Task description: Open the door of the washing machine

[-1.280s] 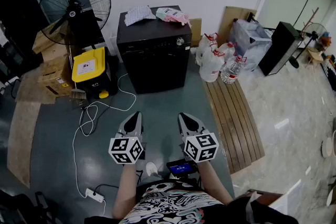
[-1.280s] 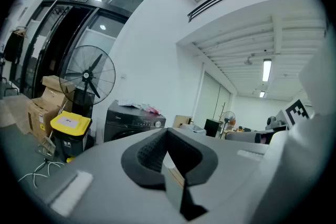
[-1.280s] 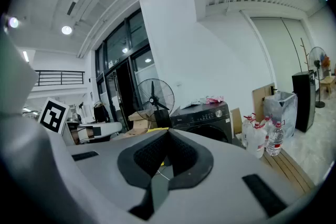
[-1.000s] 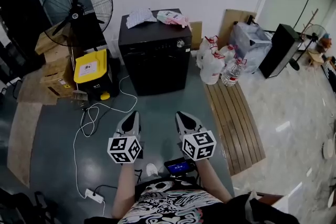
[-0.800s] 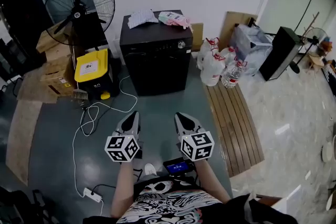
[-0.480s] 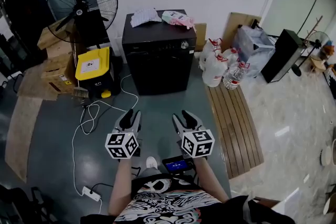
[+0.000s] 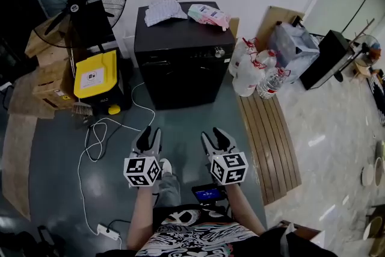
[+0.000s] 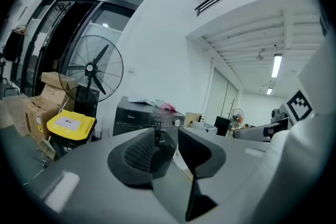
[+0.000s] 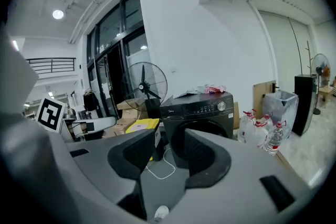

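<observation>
Fingers (image 8: 137,157) of left gripper (image 7: 150,133) and right gripper (image 7: 214,133) have just been opening, empty, well short of the washing machine (image 7: 180,63); stepping closer could snag the white cable (image 9: 159,177).

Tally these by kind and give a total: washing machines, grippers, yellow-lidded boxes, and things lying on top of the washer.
Washing machine: 1
Grippers: 2 (left gripper, right gripper)
Yellow-lidded box: 1
Things on the washer's top: 2 (white bundle, pink packet)
Total: 6
</observation>
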The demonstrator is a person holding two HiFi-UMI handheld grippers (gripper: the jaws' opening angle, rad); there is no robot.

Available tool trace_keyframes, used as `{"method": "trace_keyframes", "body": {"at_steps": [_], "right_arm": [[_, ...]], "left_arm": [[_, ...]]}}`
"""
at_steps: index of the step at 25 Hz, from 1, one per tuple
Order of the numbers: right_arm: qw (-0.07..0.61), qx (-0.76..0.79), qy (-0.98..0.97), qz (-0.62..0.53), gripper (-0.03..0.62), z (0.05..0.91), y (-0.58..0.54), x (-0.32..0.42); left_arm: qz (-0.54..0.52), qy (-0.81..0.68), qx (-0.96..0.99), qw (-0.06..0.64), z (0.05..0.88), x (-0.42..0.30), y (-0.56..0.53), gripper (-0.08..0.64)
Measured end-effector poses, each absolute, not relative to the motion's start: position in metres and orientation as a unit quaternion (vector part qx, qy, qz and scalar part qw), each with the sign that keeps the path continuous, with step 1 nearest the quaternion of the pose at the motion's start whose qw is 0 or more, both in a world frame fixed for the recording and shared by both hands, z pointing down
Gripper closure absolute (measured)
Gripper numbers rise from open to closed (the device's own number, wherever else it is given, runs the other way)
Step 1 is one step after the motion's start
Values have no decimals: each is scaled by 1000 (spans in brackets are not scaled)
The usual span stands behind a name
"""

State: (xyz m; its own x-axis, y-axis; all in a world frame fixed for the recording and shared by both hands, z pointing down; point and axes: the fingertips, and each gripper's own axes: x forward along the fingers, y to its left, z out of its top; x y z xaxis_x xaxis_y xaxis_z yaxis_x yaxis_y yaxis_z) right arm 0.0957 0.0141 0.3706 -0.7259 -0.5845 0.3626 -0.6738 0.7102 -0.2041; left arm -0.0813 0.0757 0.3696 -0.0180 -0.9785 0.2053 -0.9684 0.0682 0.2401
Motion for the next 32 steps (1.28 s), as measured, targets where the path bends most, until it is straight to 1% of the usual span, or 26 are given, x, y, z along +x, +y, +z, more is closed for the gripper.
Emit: {"method": "trace_keyframes", "body": {"at_steps": [3, 6, 7, 12, 14, 21, 25, 32], "right_arm": [[155, 366, -902, 168, 428, 394, -30, 47], [192, 362, -897, 167, 423, 419, -75, -3], [203, 359, -896, 165, 410, 427, -90, -19], [231, 358, -889, 167, 408, 463, -142, -74], [242, 360, -885, 167, 410, 479, -156, -86], [248, 355, -884, 177, 411, 529, -185, -121], [240, 370, -875, 197, 411, 551, -195, -116], [231, 374, -874, 208, 413, 574, -199, -113]], "left_arm": [[-6, -703, 690, 173, 399, -132, 34, 426], [18, -685, 704, 186, 429, -173, -16, 426], [31, -676, 712, 188, 440, -184, -33, 426], [83, -627, 748, 201, 500, -220, -96, 417], [88, -610, 759, 210, 523, -227, -115, 417], [96, -596, 768, 214, 591, -266, -172, 416], [99, -589, 775, 209, 621, -277, -199, 403], [118, -568, 790, 198, 662, -268, -238, 369]]}}
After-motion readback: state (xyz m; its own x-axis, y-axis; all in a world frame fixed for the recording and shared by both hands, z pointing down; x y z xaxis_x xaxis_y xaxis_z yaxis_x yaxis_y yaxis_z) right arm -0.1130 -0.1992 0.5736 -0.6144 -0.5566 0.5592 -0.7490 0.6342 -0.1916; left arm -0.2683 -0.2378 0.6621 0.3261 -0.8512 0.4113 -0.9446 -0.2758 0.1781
